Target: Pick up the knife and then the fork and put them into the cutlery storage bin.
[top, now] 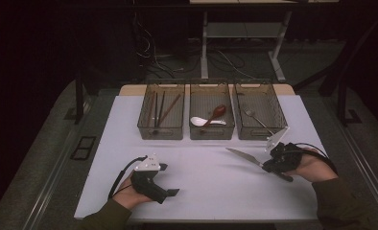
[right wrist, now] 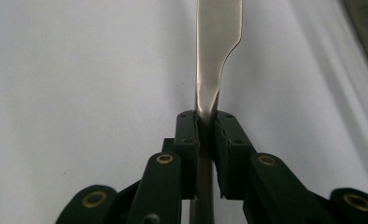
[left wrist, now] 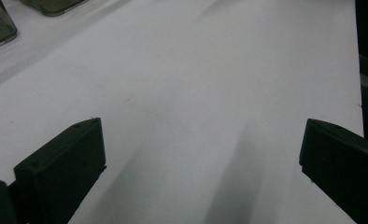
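A steel table knife (top: 242, 155) points left across the white table (top: 211, 191), its blade (right wrist: 218, 42) running away from the camera in the right gripper view. My right gripper (top: 269, 166) is shut on the knife's handle, and both pads (right wrist: 187, 130) press its narrow neck. At the front left my left gripper (top: 170, 180) rests low over the table, held by a hand. Its jaws stand wide apart in the left gripper view (left wrist: 201, 154), with only bare table between them.
Three clear bins stand in a row at the back. The left bin (top: 144, 122) holds chopsticks, the middle bin (top: 212, 133) a white and a red spoon, the right bin (top: 261, 133) a fork. Dark floor surrounds the table.
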